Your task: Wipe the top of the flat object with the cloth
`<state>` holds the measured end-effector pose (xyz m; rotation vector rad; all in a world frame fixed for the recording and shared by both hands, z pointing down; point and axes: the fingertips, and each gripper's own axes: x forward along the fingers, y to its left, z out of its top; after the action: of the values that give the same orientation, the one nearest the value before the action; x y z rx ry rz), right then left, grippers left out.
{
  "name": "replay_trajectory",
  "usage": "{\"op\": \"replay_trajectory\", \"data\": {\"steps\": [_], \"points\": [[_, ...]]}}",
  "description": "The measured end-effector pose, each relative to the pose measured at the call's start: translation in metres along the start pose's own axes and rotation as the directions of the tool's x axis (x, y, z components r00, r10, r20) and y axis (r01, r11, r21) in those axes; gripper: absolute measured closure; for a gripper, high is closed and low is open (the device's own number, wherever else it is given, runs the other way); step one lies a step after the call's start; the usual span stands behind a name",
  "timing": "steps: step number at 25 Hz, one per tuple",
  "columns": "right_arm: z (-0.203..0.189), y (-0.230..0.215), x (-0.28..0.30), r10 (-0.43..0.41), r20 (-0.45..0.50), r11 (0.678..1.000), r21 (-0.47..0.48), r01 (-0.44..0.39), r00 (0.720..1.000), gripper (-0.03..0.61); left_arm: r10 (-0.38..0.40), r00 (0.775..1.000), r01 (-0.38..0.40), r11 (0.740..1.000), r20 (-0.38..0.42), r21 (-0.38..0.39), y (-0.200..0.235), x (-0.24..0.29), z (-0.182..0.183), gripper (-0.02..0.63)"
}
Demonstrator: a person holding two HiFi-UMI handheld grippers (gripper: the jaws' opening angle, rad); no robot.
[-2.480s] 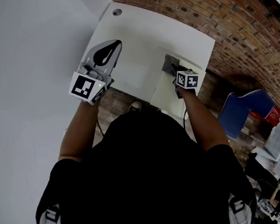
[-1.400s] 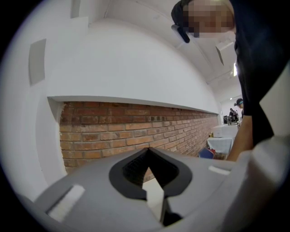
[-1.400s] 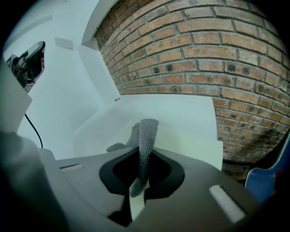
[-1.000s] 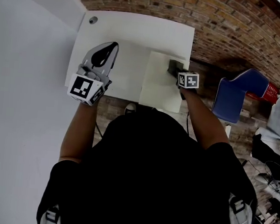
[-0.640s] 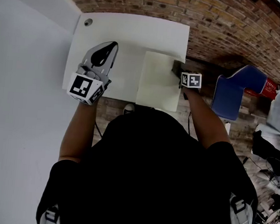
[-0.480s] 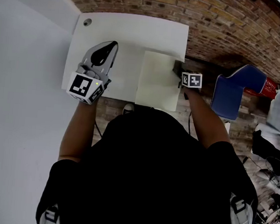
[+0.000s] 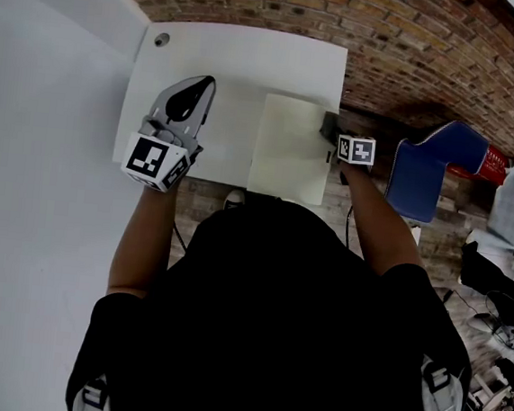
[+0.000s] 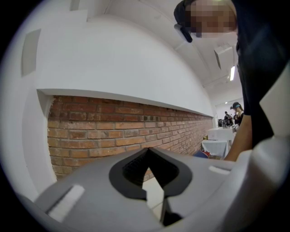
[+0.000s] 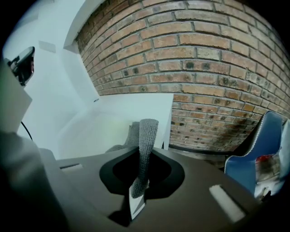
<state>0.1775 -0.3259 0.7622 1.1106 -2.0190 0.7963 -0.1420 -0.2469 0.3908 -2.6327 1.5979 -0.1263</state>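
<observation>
A pale flat board (image 7: 285, 153) lies on the white table (image 7: 243, 63), at its right front part. My right gripper (image 7: 333, 131) is shut on a grey knitted cloth (image 7: 328, 120), which sits at the board's right edge near the far corner. In the right gripper view the cloth (image 9: 147, 131) stands up between the jaws of the right gripper (image 9: 145, 154), and more of it bunches on the table beyond. My left gripper (image 7: 196, 90) hovers over the table left of the board, shut and holding nothing; in its own view the left gripper (image 8: 147, 150) points toward a brick wall.
A round cable hole (image 7: 162, 39) sits in the table's far left corner. A blue chair (image 7: 423, 175) stands on the brick floor right of the table, with a red item (image 7: 494, 163) behind it. A white wall runs along the left.
My right gripper has slid the cloth rightward across the board, from its inner top area to its right edge. The left gripper has stayed in place.
</observation>
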Motion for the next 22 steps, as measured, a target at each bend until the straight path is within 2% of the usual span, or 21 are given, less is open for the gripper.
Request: {"op": "replay_trajectory", "data": {"steps": [4, 9, 16, 22], "points": [[0.012, 0.012, -0.012, 0.011, 0.040, 1.000, 0.002, -0.012, 0.999, 0.571, 0.003, 1.000, -0.003, 1.000, 0.002, -0.002, 0.002, -0.003, 0.000, 0.612], [0.042, 0.057, -0.032, 0.068, 0.112, 0.997, -0.042, -0.064, 0.991, 0.571, -0.011, 1.000, 0.011, 1.000, 0.007, -0.004, 0.001, -0.005, 0.001, 0.612], [0.061, 0.135, -0.041, 0.238, 0.170, 0.971, -0.077, -0.228, 0.956, 0.571, -0.030, 1.000, 0.030, 1.000, 0.006, -0.005, 0.001, -0.011, -0.001, 0.612], [0.046, 0.195, -0.030, 0.376, 0.127, 0.926, -0.087, -0.367, 0.918, 0.571, -0.033, 0.999, 0.033, 0.999, -0.003, -0.013, 0.010, -0.023, -0.005, 0.612]]}}
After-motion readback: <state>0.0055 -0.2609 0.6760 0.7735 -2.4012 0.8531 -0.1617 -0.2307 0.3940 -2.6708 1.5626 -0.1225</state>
